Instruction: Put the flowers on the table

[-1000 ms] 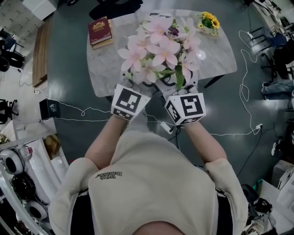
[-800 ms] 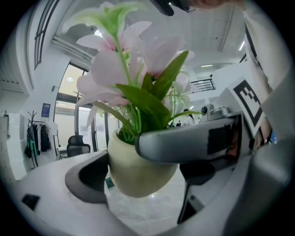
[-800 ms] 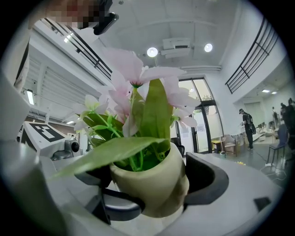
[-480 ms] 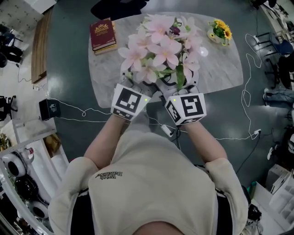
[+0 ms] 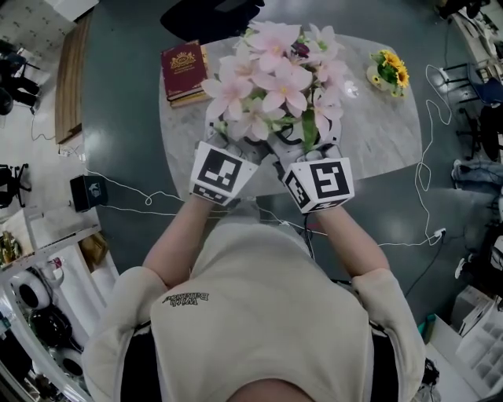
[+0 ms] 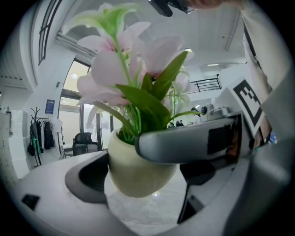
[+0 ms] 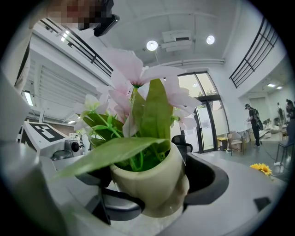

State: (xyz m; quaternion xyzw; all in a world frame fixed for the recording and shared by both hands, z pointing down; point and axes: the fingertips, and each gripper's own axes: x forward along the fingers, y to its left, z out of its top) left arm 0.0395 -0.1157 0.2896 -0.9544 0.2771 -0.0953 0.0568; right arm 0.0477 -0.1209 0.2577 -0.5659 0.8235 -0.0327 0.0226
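A cream pot (image 6: 138,161) of pink flowers (image 5: 271,78) with green leaves is clamped between both grippers. My left gripper (image 5: 233,145) is shut on the pot's left side, its jaws pressing the pot's wall in the left gripper view (image 6: 140,184). From the other side my right gripper (image 5: 313,151) is shut on the same pot (image 7: 156,177), its dark jaws hugging it (image 7: 159,198). The pot hangs low over the near edge of the white marble table (image 5: 377,133); I cannot tell whether it touches. The blooms hide both sets of fingertips in the head view.
A red book (image 5: 182,69) lies on the table's far left corner. A small pot of sunflowers (image 5: 389,69) stands at the far right. A dark chair (image 5: 212,16) is behind the table. Cables (image 5: 141,196) run over the floor near the person's feet.
The table has slid nearer and to the right under the flowers as the person stepped up to it. Both grippers keep their hold on the pot.
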